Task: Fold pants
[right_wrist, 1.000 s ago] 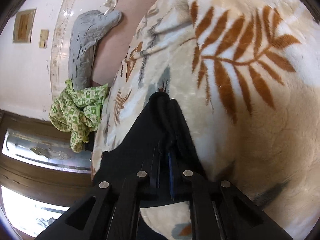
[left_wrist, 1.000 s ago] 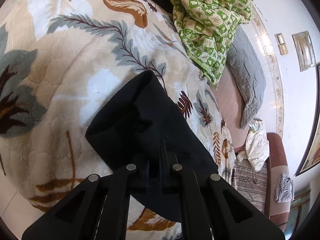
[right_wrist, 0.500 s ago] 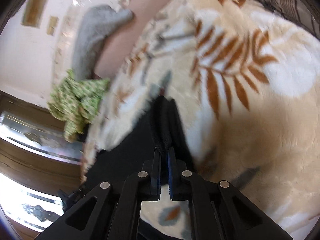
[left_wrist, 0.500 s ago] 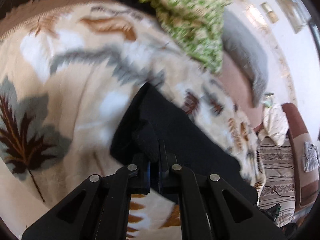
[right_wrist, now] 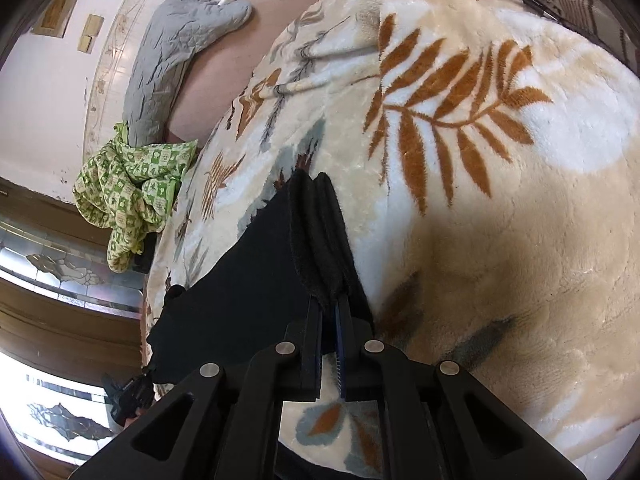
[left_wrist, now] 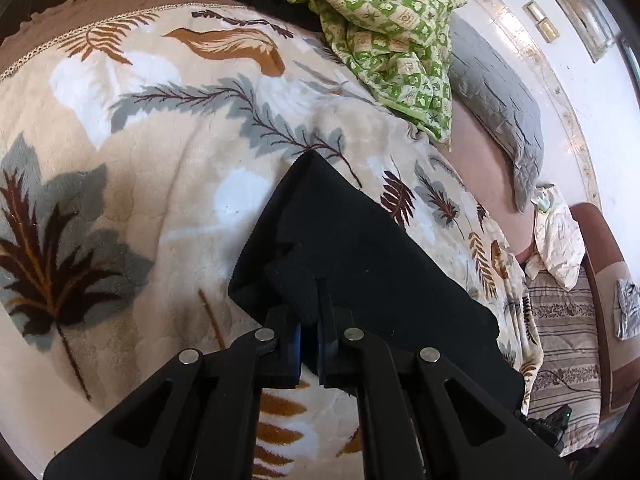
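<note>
Leaf-print blanket [left_wrist: 160, 168], black pants [left_wrist: 360, 240] pinched by both grippers

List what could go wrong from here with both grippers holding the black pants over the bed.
1. The left gripper pinches only a small bunched bit of the black pants; it may slip out.
2. The right gripper clamps stacked edges; one layer could slide free.
3. The plush leaf-print blanket may drag on the fabric.

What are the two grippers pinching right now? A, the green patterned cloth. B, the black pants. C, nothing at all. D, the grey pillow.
B: both the left gripper and the right gripper are shut on the edge of the black pants, which lie on the leaf-print blanket; the green cloth lies untouched farther back.
</note>
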Tool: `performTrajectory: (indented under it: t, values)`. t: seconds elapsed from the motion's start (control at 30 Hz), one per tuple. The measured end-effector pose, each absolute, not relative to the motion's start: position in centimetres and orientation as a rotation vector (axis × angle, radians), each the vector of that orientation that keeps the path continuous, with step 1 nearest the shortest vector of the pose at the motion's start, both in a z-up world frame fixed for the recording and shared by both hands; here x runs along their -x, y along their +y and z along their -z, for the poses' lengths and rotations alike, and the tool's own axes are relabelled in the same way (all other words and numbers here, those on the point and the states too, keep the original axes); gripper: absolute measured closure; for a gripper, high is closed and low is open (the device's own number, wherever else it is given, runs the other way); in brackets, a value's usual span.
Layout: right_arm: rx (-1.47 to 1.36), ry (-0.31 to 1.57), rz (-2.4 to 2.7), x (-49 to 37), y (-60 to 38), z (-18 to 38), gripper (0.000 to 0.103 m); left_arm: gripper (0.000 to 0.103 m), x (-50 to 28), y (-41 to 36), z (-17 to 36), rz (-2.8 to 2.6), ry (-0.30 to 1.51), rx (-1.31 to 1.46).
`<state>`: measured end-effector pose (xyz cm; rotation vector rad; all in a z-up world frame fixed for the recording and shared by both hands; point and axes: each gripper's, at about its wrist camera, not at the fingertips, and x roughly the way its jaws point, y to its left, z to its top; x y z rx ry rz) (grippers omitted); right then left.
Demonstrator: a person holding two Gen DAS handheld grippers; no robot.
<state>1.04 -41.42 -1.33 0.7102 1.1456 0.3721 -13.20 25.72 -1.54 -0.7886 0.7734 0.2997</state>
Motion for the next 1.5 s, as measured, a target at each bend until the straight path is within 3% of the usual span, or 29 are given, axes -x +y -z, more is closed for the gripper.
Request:
performTrajectory:
  t: [0.1, 0.27, 0.33, 0.37, 0.4, 0.6, 0.7, 0.8, 0.9, 0.97, 1.17, 1.33, 1.5]
  values:
    - [-0.710, 1.156, -0.367, -1.1, -41.3, 1.4, 0.099, 0.099, 13.2, 25.9, 2.1, -0.298, 0.768, 0.799]
    - [-0.769, 1.166, -0.347, -1.1, -41.8, 1.7, 0.098, 0.090, 13.3, 26.2, 2.0, -0.304, 0.754, 0.772]
    - [-0.735, 1.117, -0.302, -0.9, -42.1, 0.5, 0.093, 0.083, 13.9, 26.5, 1.4, -0.349, 0.751, 0.752]
    - [-0.699, 1.087, -0.265, -0.8, -42.3, -0.1, 0.085, 0.073, 14.3, 26.7, 0.8, -0.408, 0.743, 0.723]
    - [-0.641, 1.037, -0.216, -0.5, -42.5, -1.2, 0.079, 0.072, 15.1, 26.8, 0.0, -0.481, 0.718, 0.685]
    - [-0.310, 0.816, -0.291, 0.5, -38.4, -6.3, 0.073, 0.072, 16.3, 22.8, -4.2, -0.468, 0.528, 0.466]
    - [-0.155, 0.889, -0.412, 0.3, -34.4, -5.2, 0.075, 0.072, 14.0, 18.3, -3.7, -0.295, 0.562, 0.337]
    - [-0.042, 1.043, -0.320, -0.5, -33.2, -2.2, 0.079, 0.072, 11.4, 16.4, 0.3, -0.237, 0.684, 0.246]
    - [-0.103, 1.056, -0.339, -1.0, -33.9, -2.3, 0.076, 0.073, 10.7, 16.9, 2.3, -0.230, 0.701, 0.244]
    - [-0.149, 1.056, -0.334, -1.2, -34.0, -2.4, 0.076, 0.074, 10.4, 17.1, 0.9, -0.242, 0.733, 0.281]
    - [-0.110, 0.867, -0.341, -2.6, -32.4, -5.1, 0.070, 0.072, 8.2, 18.6, -3.7, -0.278, 0.605, 0.295]
    - [-0.011, 0.929, -0.286, -6.4, -30.0, -2.4, 0.070, 0.072, 3.3, 22.7, 1.5, -0.339, 0.790, 0.429]
    - [0.078, 0.933, -0.282, -6.1, -29.3, -1.1, 0.069, 0.072, 2.8, 22.3, 2.8, -0.332, 0.795, 0.422]
